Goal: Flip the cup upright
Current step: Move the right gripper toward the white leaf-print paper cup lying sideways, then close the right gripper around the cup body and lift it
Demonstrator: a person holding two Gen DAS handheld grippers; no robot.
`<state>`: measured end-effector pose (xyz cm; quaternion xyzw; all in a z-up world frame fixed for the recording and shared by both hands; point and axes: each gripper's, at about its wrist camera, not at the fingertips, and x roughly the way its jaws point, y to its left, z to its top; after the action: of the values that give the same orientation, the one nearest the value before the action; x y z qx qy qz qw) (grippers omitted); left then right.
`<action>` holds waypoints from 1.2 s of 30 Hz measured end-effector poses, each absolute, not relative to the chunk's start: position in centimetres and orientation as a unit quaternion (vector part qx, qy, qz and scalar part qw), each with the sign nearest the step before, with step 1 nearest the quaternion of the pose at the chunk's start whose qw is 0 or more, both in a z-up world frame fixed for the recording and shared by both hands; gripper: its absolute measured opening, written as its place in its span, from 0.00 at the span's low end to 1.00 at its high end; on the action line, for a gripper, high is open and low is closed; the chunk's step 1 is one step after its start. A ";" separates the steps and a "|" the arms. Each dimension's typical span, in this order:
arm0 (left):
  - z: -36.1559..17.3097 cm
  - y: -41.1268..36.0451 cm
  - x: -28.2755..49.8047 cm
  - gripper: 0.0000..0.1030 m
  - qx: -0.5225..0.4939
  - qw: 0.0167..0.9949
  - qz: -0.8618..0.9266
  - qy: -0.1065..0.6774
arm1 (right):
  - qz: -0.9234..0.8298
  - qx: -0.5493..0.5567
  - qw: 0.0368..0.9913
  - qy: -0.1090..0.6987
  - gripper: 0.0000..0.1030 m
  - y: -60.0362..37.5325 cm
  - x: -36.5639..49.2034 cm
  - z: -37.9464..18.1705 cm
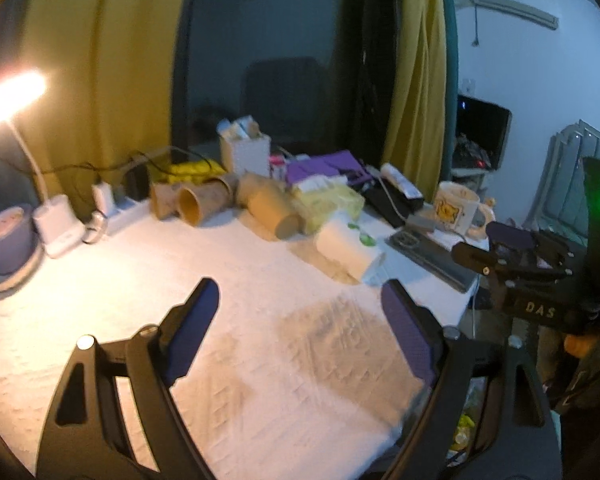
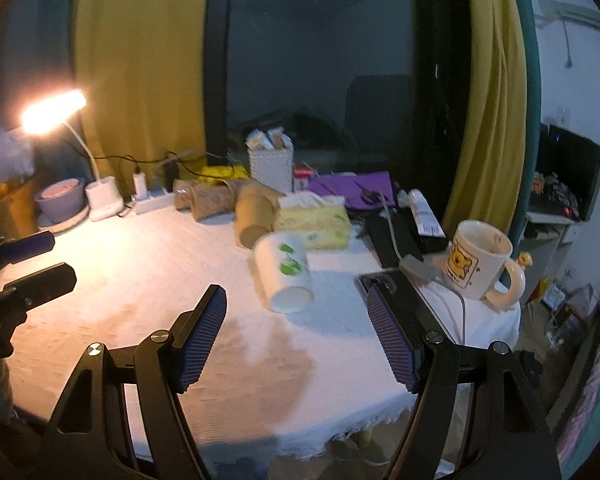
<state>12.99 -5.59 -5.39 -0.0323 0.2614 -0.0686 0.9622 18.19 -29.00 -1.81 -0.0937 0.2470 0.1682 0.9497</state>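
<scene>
A white paper cup with green leaf marks (image 2: 284, 274) lies on its side on the white tablecloth, its base toward me. It also shows in the left wrist view (image 1: 350, 242). My right gripper (image 2: 296, 320) is open and empty, a little short of the cup, which sits between and beyond its fingers. My left gripper (image 1: 300, 312) is open and empty over the cloth, left of the cup. The right gripper shows in the left wrist view (image 1: 512, 248); the left gripper shows at the left edge of the right wrist view (image 2: 32, 260).
A white mug with a yellow cartoon (image 2: 480, 266) stands upright at the right table corner by a phone (image 2: 384, 282). Brown paper cups (image 2: 216, 200), a tissue box (image 2: 318, 220), a white basket (image 2: 270, 168), a lamp (image 2: 52, 112) and a power strip line the back.
</scene>
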 end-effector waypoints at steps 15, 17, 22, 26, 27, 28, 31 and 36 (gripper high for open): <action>-9.5 -9.2 26.2 0.82 -0.105 0.915 -0.123 0.369 | 0.155 -0.101 0.934 0.306 0.57 -30.8 28.8 -5.6; -10.1 -9.7 27.6 0.82 -0.117 0.908 -0.130 0.380 | 0.153 -0.101 0.932 0.311 0.57 -31.0 29.9 -6.0; -11.7 -10.7 30.9 0.82 -0.155 0.886 -0.145 0.413 | 0.146 -0.104 0.930 0.322 0.57 -31.6 32.0 -6.5; -12.7 -11.5 32.5 0.81 -0.174 0.871 -0.155 0.432 | 0.139 -0.100 0.929 0.328 0.57 -32.1 32.9 -6.8; -12.9 -11.7 32.8 0.81 -0.174 0.870 -0.158 0.434 | 0.137 -0.099 0.929 0.329 0.57 -32.3 33.0 -6.9; -13.0 -12.0 33.1 0.81 -0.172 0.868 -0.160 0.437 | 0.136 -0.098 0.929 0.331 0.57 -32.4 33.1 -7.0; -13.6 -12.8 33.9 0.66 -0.170 0.859 -0.168 0.452 | 0.131 -0.097 0.929 0.333 0.57 -32.8 33.2 -7.1; -13.5 -13.1 33.7 0.62 -0.157 0.861 -0.175 0.450 | 0.123 -0.095 0.930 0.332 0.57 -33.1 32.7 -6.8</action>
<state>33.71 -13.10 -13.46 -0.1574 0.4499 -0.1750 0.8615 32.68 -33.13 -6.84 -0.0951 0.3319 0.1228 0.9304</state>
